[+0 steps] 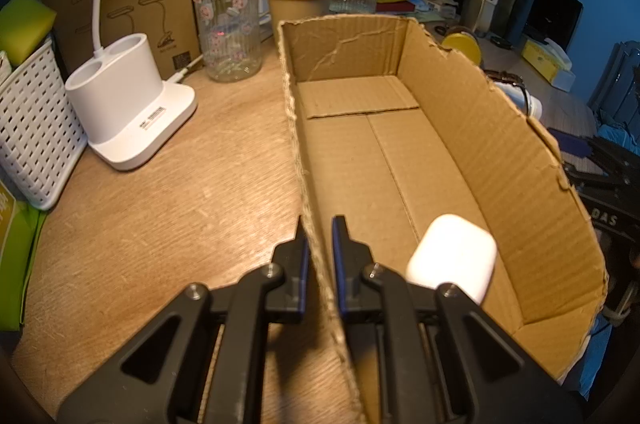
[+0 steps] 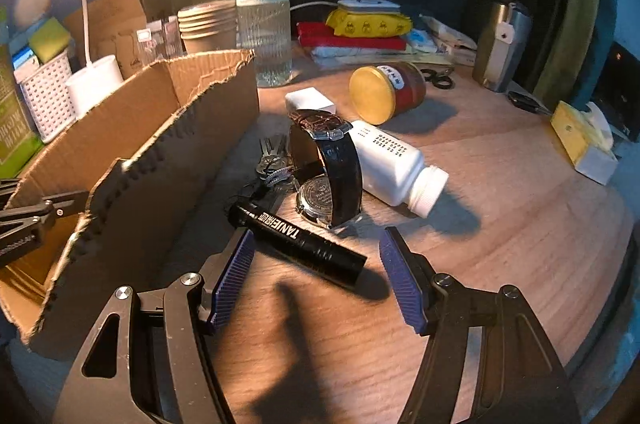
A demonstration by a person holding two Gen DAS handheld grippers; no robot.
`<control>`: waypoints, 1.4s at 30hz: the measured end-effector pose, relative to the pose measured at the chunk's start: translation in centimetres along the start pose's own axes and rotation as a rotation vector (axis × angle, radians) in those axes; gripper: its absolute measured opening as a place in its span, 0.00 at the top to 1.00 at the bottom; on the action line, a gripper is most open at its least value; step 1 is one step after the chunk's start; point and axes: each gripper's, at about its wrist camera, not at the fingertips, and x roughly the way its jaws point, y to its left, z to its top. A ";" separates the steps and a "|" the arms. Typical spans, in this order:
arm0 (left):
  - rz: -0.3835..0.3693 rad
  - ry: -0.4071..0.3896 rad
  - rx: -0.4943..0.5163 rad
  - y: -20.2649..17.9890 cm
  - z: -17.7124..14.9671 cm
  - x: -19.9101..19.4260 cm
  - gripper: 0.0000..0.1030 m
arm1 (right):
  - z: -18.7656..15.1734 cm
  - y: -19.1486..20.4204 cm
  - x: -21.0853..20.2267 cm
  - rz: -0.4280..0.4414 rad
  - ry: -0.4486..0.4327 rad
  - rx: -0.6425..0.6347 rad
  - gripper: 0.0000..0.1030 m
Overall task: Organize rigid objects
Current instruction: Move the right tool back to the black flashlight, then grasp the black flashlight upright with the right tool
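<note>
Flashlight, black and cylindrical, lies on the bench just ahead of the right claw, whose blue pads stand wide apart with nothing between them; its long axis runs slantwise across the gap, the far end toward the left pad, the near end short of the middle, so I judge the wrist would need some roll to close across the barrel rather than along it; the right hand is plainly the nearer one. Just beyond the flashlight a watch stands on its strap, with keys to its left and a white pill bottle to its right, so room past the barrel is tight, while the bench nearer the claw is bare. Left of the claw rises the torn wall of the cardboard box, close beside the flashlight's far end. The left claw is clenched on the box's near wall, pads either side; a white earbud case already lies inside, right of that claw.
</note>
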 end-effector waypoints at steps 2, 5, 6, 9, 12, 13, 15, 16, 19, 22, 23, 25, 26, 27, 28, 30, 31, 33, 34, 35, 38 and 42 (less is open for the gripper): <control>0.000 0.000 0.000 0.0 0.0 0.0 0.89 | 0.2 0.1 0.5 0.001 0.012 -0.017 0.33; 0.000 0.000 0.000 0.0 0.0 0.0 0.89 | 0.3 0.2 1.2 0.005 0.029 -0.037 0.33; 0.000 0.000 0.000 0.0 0.0 0.0 0.89 | 0.3 0.2 1.3 0.006 0.032 -0.041 0.33; 0.000 0.000 0.000 0.0 0.0 0.0 0.89 | 0.3 0.2 1.7 0.020 0.053 -0.044 0.33; 0.000 0.000 0.000 0.0 0.0 0.0 0.89 | 0.2 0.2 2.0 0.020 0.075 -0.048 0.33; 0.001 0.000 0.000 0.0 0.0 0.0 0.89 | 0.2 0.3 2.0 0.018 0.079 -0.051 0.33; 0.000 0.000 0.000 0.0 0.0 0.0 0.89 | 0.2 0.5 2.0 0.019 0.083 -0.058 0.34; 0.000 0.000 0.000 0.0 0.0 0.0 0.89 | 0.1 0.6 2.0 0.020 0.083 -0.060 0.34; 0.000 0.000 0.000 0.0 0.0 0.0 0.89 | 0.0 0.7 1.8 0.029 0.082 -0.062 0.42; 0.000 0.000 0.000 0.0 0.0 0.0 0.89 | -0.2 1.0 1.5 0.041 0.077 -0.073 0.53; 0.001 0.000 0.000 0.0 0.0 0.0 0.89 | -0.2 1.2 1.5 0.044 0.075 -0.081 0.55; 0.000 0.000 0.000 0.0 0.0 0.0 0.89 | -0.3 1.5 1.3 0.044 0.071 -0.096 0.61; 0.000 0.000 0.000 0.0 0.0 0.0 0.89 | -0.4 1.6 1.3 0.043 0.069 -0.104 0.62; 0.000 0.000 0.000 0.0 0.0 0.0 0.89 | -0.5 1.8 1.2 0.042 0.066 -0.112 0.65; 0.000 0.000 0.000 0.0 0.0 0.0 0.89 | -0.6 1.9 1.1 0.039 0.063 -0.120 0.65; 0.000 0.000 0.000 0.0 0.0 0.0 0.89 | -0.7 2.1 1.0 0.042 0.061 -0.133 0.69; 0.000 0.000 0.000 0.0 0.0 0.0 0.89 | -0.7 2.3 1.0 0.048 0.062 -0.142 0.70; 0.000 0.000 0.000 0.0 0.0 0.0 0.89 | -0.7 2.5 1.0 0.057 0.063 -0.162 0.70; 0.001 0.000 0.000 0.0 0.0 0.0 0.89 | -0.6 2.6 1.1 0.062 0.065 -0.167 0.70; 0.001 0.000 0.000 0.0 0.0 0.0 0.89 | -0.4 2.6 1.2 0.072 0.066 -0.167 0.70; 0.000 0.000 0.000 0.0 0.0 0.0 0.89 | 0.1 2.9 1.6 0.100 0.069 -0.188 0.61; 0.000 0.000 0.000 0.0 0.0 0.0 0.89 | 0.7 3.6 2.2 0.122 0.070 -0.211 0.50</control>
